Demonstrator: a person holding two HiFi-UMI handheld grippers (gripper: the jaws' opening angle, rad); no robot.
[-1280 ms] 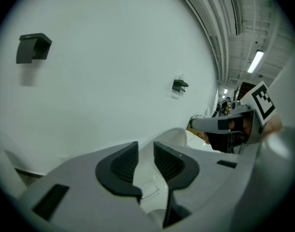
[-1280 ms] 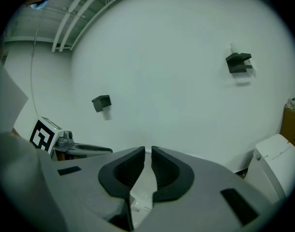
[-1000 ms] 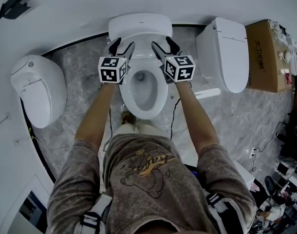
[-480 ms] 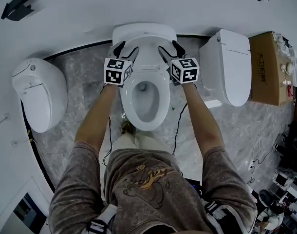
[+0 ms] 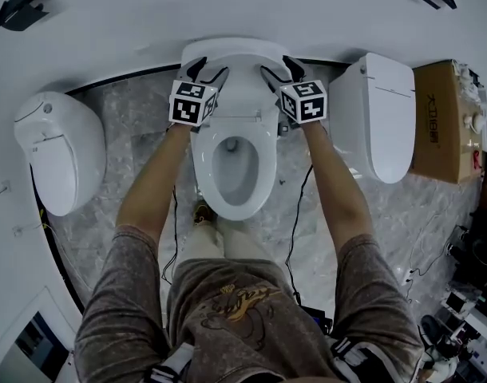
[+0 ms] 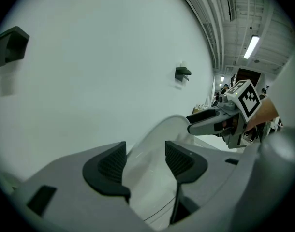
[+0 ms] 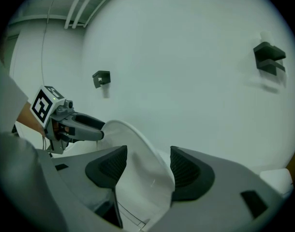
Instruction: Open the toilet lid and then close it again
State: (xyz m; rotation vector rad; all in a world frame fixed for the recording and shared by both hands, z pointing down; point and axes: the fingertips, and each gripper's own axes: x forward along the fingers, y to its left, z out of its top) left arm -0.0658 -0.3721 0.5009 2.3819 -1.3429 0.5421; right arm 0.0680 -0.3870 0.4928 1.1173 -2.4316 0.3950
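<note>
While the person stands over the middle toilet, the scene runs from a closed white toilet (image 5: pixel 60 150) well out to the left of the left gripper (image 5: pixel 207 70), on the grey marbled floor (image 5: pixel 132 126). A black wall bracket (image 5: pixel 20 6) sits high on the white wall, up and further left of that gripper.

The left gripper is raised at the left edge of the toilet lid (image 5: pixel 235 54), with its marker cube toward the person. In the left gripper view its two dark pads stand apart, and the lid's curved white rim rises through the gap between them. I cannot tell whether either pad touches it.

The lid stands upright against the wall between the two grippers. The seat and open bowl (image 5: pixel 231 166) lie below both of them, toward the person's feet. A thin black cable (image 5: pixel 177 214) hangs beside the left forearm.

The right gripper (image 5: pixel 277 67) mirrors the left at the lid's right edge. The right gripper view shows its jaws parted as well, with the lid's thin edge running up between the pads, nearer the right-hand pad.

Just beyond the right gripper stands a second closed white toilet (image 5: pixel 379 110), and past that a brown cardboard box (image 5: pixel 435 118).
</note>
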